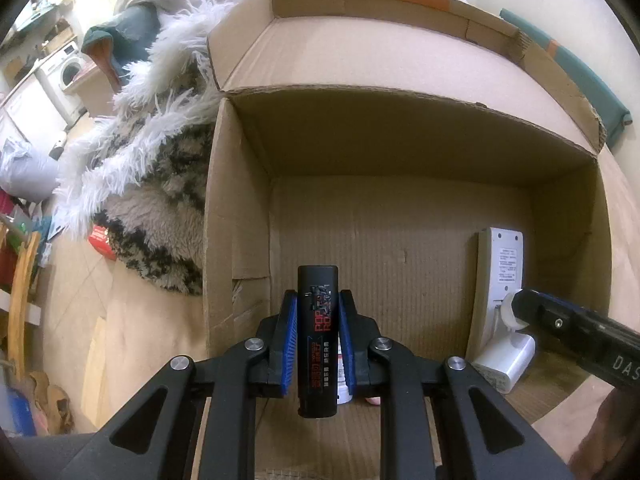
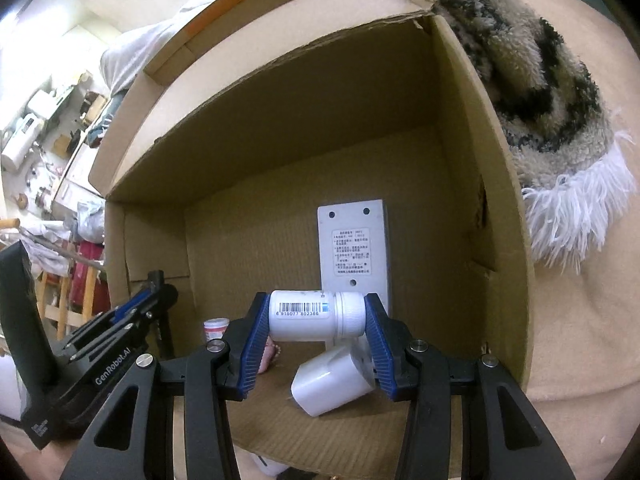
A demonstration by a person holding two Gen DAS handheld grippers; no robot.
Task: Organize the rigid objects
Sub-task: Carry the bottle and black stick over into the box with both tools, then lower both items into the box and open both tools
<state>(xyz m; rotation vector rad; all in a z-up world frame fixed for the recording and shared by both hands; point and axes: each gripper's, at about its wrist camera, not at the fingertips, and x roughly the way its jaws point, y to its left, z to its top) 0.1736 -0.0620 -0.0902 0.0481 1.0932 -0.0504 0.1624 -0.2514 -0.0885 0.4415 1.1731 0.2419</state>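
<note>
My left gripper (image 1: 318, 312) is shut on a black rectangular box with red print (image 1: 318, 336), held over the open cardboard box (image 1: 400, 128). My right gripper (image 2: 316, 316) is shut on a white pill bottle (image 2: 308, 315) with a barcode, held sideways inside the same box (image 2: 280, 92). On the box floor a flat white device (image 2: 354, 248) lies near the right wall, with a white plug adapter (image 2: 332, 384) in front of it. A small white jar with a pink label (image 2: 216, 328) stands on the floor behind my right gripper's left finger. The flat device (image 1: 502, 264) and adapter (image 1: 504, 364) also show in the left wrist view.
A shaggy white and black-patterned rug (image 1: 152, 168) lies to the left of the box. A red packet (image 1: 100, 242) sits on the floor by the rug. The left gripper's body (image 2: 100, 360) stands close at the right gripper's left. A washing machine (image 1: 68, 72) stands far off.
</note>
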